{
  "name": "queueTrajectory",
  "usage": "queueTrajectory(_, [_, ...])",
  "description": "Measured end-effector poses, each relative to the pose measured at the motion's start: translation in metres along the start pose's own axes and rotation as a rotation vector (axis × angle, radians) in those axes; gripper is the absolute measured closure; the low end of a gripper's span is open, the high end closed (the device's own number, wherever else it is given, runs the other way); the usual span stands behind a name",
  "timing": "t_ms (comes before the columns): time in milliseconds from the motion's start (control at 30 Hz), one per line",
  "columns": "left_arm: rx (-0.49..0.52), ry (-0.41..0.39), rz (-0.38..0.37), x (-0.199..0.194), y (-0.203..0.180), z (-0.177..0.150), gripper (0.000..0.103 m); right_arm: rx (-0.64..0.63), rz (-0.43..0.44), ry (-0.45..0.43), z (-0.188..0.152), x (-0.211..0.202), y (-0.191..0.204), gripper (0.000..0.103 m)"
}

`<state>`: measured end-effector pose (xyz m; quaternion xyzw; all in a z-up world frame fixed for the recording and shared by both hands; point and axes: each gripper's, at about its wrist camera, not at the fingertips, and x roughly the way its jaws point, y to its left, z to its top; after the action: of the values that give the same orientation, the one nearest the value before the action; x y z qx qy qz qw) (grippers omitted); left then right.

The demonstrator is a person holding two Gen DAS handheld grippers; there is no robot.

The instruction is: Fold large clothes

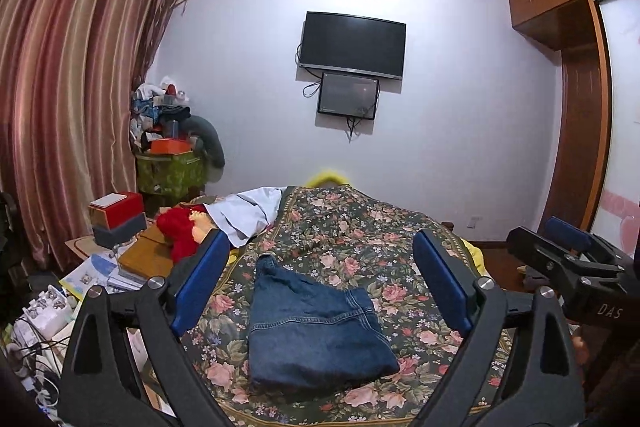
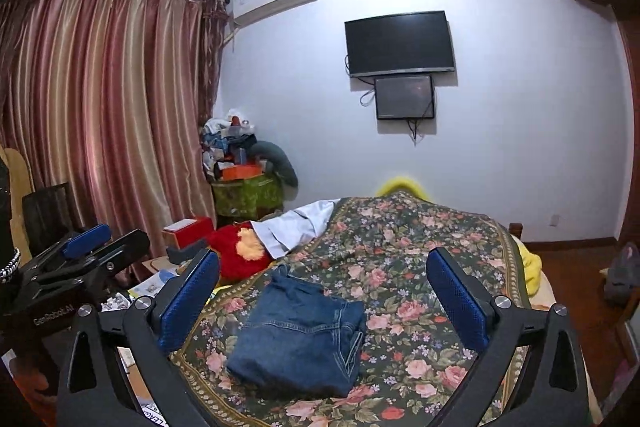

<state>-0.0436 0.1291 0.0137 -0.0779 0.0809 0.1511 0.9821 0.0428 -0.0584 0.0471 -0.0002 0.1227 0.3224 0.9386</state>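
Observation:
A pair of blue jeans (image 1: 312, 331) lies folded into a compact stack on the floral bedspread (image 1: 360, 227). It also shows in the right wrist view (image 2: 298, 335). My left gripper (image 1: 324, 283) is open and empty, held above and just behind the jeans, its blue pads wide apart. My right gripper (image 2: 324, 299) is open and empty too, also raised over the jeans. The right gripper shows at the right edge of the left wrist view (image 1: 568, 251), and the left gripper at the left edge of the right wrist view (image 2: 86, 247).
A red plush toy (image 2: 236, 251) and a white garment (image 2: 296, 223) lie at the bed's far left. A cluttered side table with boxes (image 1: 120, 219) and papers stands left of the bed. A yellow blanket (image 2: 530, 267) hangs off the right side. A wardrobe (image 1: 576, 107) stands at right.

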Motion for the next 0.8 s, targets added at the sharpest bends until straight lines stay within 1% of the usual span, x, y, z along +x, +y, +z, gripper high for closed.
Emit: queueTrajectory(800, [-0.031, 0.026, 0.014, 0.006, 0.0011, -0.006, 0.007, -0.004, 0.007, 0.005, -0.0037, 0.0038, 0.0016, 0.0])
